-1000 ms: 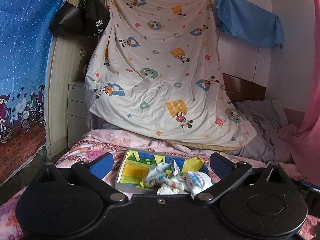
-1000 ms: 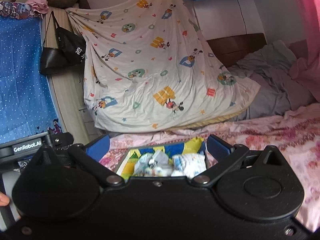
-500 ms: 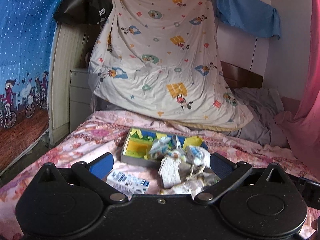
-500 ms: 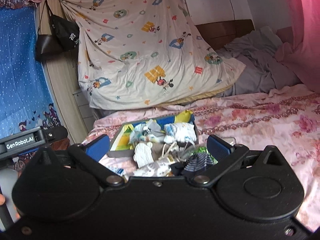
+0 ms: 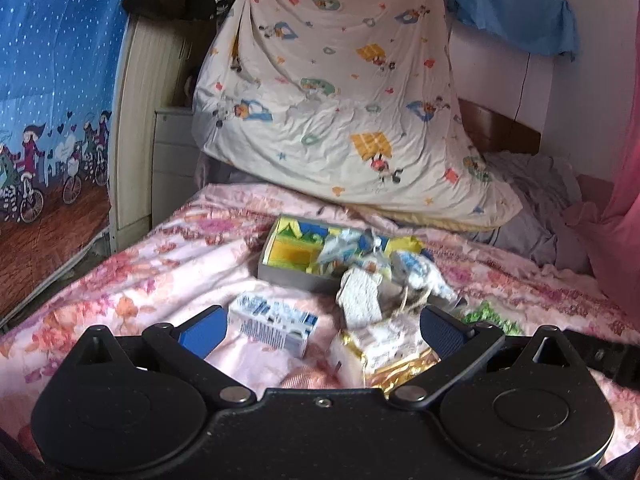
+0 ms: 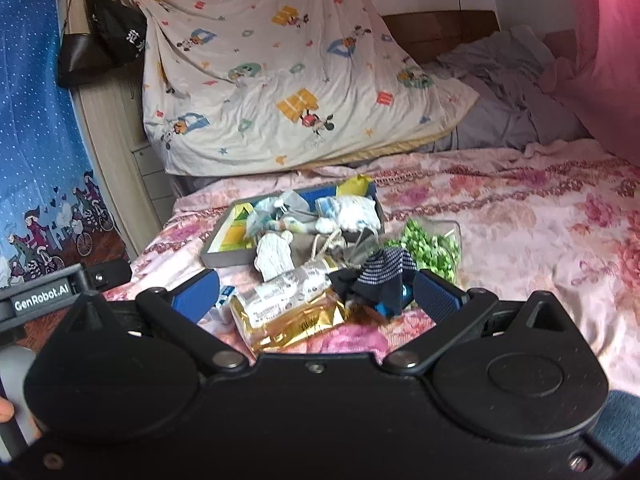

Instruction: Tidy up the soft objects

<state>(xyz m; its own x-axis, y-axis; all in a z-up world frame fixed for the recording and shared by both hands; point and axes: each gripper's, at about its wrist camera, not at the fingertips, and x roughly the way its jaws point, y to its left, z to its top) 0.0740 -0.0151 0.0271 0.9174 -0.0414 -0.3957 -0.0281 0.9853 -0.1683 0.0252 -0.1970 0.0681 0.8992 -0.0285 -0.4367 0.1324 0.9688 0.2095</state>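
Observation:
A grey-sided box with a yellow and blue lining (image 5: pixel 286 258) (image 6: pixel 228 248) lies on the pink floral bed, with rolled socks and soft bits (image 5: pixel 416 270) (image 6: pixel 348 210) heaped at its right end. In front of it lie a white knit piece (image 5: pixel 360 296) (image 6: pixel 274 254), a gold packet (image 6: pixel 296 314) (image 5: pixel 394 354), a dark dotted sock (image 6: pixel 380 276), a green bundle (image 6: pixel 430 246) and a small blue-white carton (image 5: pixel 274 322). My left gripper (image 5: pixel 322 328) is open above the carton and packet. My right gripper (image 6: pixel 316 290) is open above the packet and sock.
A cartoon-print sheet (image 5: pixel 340 92) hangs behind the bed. Grey bedding (image 6: pixel 504 92) and a pink curtain (image 6: pixel 600 40) are at the right. A cabinet with hanging black bags (image 6: pixel 100 48) and a blue curtain (image 5: pixel 48 100) stand left. The left gripper's body (image 6: pixel 60 294) shows beside my right gripper.
Both views have tilted down and drawn back from the box, so the carton, gold packet, dark sock and green bundle have come into view. Both grippers stay open.

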